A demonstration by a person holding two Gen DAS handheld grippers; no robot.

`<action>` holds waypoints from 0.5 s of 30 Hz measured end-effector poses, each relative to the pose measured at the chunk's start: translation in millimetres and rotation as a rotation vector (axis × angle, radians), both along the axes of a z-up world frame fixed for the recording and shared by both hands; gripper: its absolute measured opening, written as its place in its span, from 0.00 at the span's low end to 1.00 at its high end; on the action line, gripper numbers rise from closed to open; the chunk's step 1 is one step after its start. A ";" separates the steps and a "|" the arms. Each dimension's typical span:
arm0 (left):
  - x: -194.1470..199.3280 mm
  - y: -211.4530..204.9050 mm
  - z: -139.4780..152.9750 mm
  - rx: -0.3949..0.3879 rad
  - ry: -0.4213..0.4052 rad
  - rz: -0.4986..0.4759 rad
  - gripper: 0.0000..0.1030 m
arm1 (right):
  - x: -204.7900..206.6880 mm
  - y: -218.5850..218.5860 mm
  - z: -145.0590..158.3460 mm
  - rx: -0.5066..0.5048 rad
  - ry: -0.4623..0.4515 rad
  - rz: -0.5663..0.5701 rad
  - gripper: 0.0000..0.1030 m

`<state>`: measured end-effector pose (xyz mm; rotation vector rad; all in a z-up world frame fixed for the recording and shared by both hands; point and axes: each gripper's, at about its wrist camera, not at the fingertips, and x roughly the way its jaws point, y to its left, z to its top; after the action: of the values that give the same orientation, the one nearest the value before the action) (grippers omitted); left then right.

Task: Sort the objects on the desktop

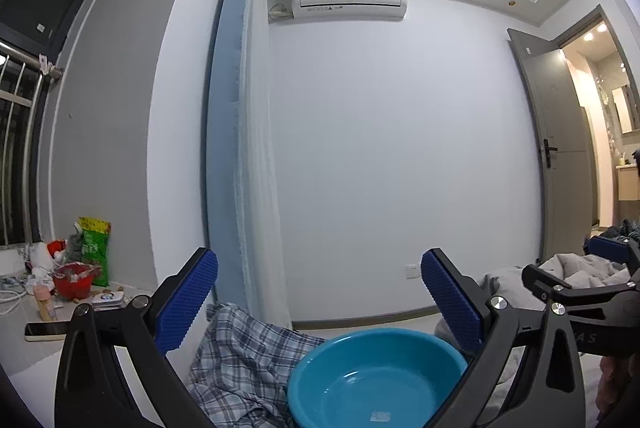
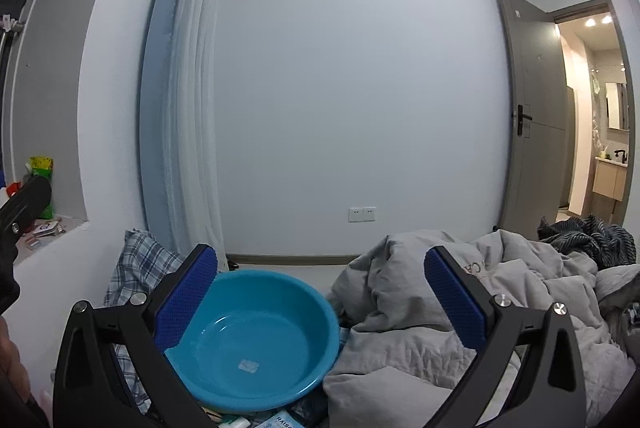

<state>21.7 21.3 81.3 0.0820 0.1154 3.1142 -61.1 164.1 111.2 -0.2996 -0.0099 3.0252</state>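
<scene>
Judging from the empty blue basin (image 2: 256, 340), the sorting has hardly begun: nothing lies in it except a small pale sticker on its bottom. Both tongs stand wide and hold nothing. The left gripper (image 1: 320, 302) hangs above and a little behind the basin, its blue pads (image 1: 188, 302) well apart; the right gripper (image 2: 320, 300) hovers with its left pad over the basin's near rim and its right pad over a grey quilt (image 2: 440, 308).

The things to sort seem scattered. A few small packets (image 2: 276, 420) peek out just below the basin, too cut off to identify. More sit well apart on a pale ledge (image 1: 24, 352) to the left: a phone (image 1: 46, 331), a small bottle (image 1: 45, 302), a red tub (image 1: 74, 280), a green bag (image 1: 95, 248).

A checked cloth (image 1: 240, 364) lies against the basin's left side and the quilt crowds its right, so soft folds may hide items or snag the pads.
</scene>
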 end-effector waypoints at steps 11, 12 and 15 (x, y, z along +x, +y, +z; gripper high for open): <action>2.2 -13.7 5.1 0.054 0.009 0.043 1.00 | 9.4 -4.7 3.4 0.007 0.036 0.018 1.00; 2.6 -16.0 5.6 0.057 0.010 0.046 1.00 | 10.2 -4.3 3.8 0.005 0.039 0.023 1.00; 3.4 -19.7 7.8 0.061 0.006 0.058 1.00 | 12.5 -4.5 5.8 0.006 0.045 0.032 1.00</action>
<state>25.1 1.6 89.2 0.0907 0.0230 3.1759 -48.7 159.6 117.0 -0.2328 -0.0203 3.0626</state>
